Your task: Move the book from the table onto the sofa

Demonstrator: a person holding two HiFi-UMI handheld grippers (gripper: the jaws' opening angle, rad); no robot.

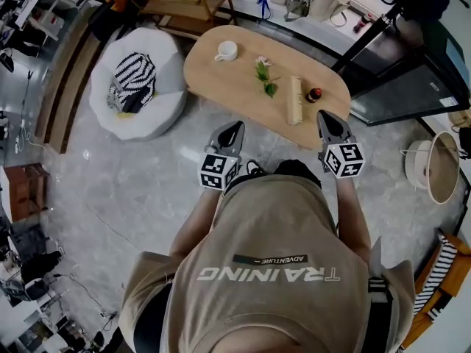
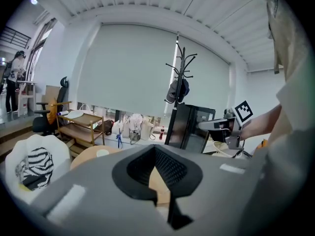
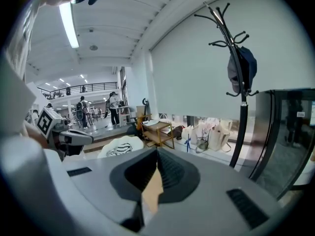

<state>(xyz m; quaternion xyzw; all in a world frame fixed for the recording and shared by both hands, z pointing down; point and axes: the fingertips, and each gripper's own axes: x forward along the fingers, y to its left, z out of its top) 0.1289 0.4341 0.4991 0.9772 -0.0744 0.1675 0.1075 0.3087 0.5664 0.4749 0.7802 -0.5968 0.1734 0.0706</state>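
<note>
The left gripper [image 1: 236,127] and right gripper [image 1: 327,115] are held side by side, pointing at the worktop [image 1: 221,79]. Both sets of fingers are together and hold nothing.

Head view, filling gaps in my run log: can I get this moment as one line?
phase: pre-grasp | left claw: shut, empty | right claw: shut, empty | book: on table, untouched | sofa: no book

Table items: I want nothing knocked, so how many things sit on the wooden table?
4: a white cup at the left end, a flower sprig mid-table, the book right of it, a small bottle beside the book.
</note>
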